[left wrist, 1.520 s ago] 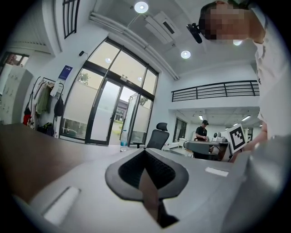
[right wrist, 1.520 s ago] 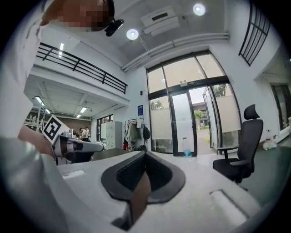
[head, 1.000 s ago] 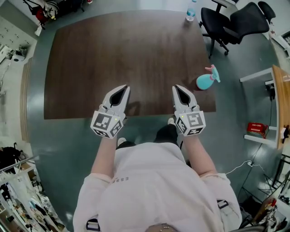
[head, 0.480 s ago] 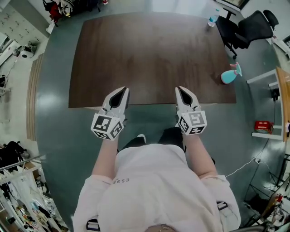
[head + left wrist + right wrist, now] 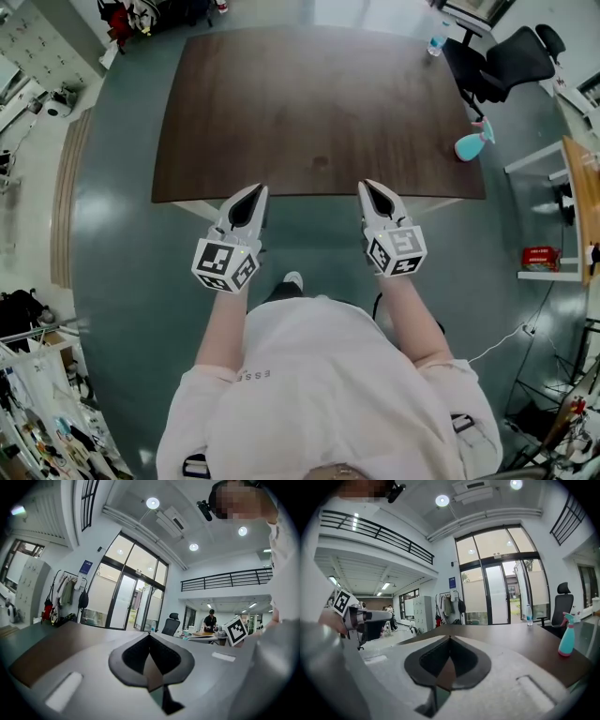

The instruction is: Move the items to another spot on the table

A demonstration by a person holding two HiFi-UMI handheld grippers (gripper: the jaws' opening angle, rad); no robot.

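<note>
A teal spray bottle (image 5: 472,141) with a pink trigger stands at the right edge of the dark brown table (image 5: 319,103). A clear water bottle (image 5: 434,42) stands at the table's far right corner. My left gripper (image 5: 252,190) and right gripper (image 5: 371,186) hover side by side at the table's near edge, both shut and empty. In the right gripper view the spray bottle (image 5: 566,639) is far to the right of the shut right gripper (image 5: 450,638), with the water bottle (image 5: 528,613) behind. The left gripper (image 5: 150,635) points across the table (image 5: 47,653).
Black office chairs (image 5: 511,61) stand beyond the table's far right corner. A shelf with a red box (image 5: 537,260) is on the right, and clutter (image 5: 37,412) on the floor at the lower left. The person's body fills the bottom of the head view.
Both grippers have drawn back from over the table's near part to its near edge. The table and the spray bottle now sit farther up in the head view.
</note>
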